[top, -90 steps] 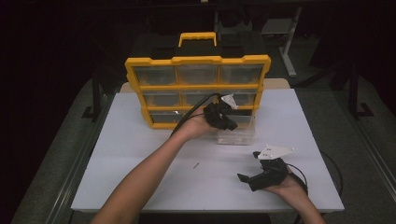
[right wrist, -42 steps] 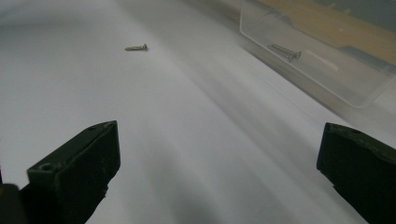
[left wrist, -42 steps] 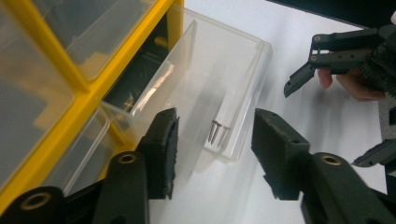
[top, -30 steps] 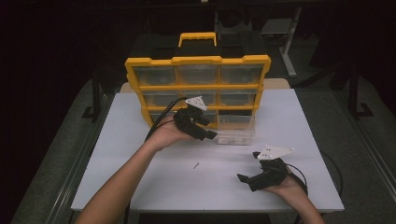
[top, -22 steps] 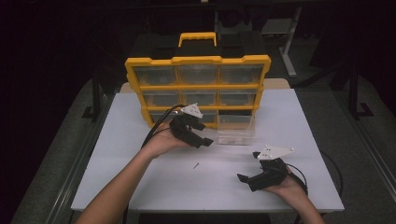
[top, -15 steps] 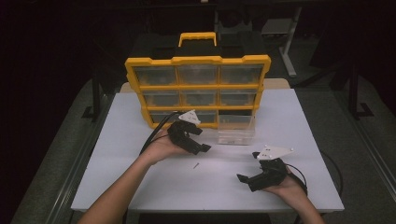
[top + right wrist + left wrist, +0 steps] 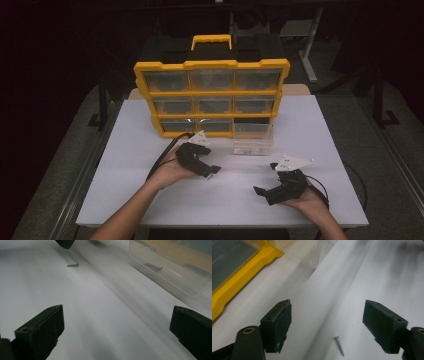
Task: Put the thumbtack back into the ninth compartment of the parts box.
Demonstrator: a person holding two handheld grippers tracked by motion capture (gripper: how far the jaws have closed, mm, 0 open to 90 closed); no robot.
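**Left gripper drops toward lone screw**

One white table (image 7: 150, 150) carried one yellow organizer (image 7: 210, 97) of nine drawers and one clear bin (image 7: 253, 140) with a screw inside. Two grippers worked: the left gripper (image 7: 212, 171), which had come down from the organizer and just widened its empty jaws, straddled one loose screw (image 7: 339, 345); the right gripper (image 7: 266, 182) rested wide open, unmoved.
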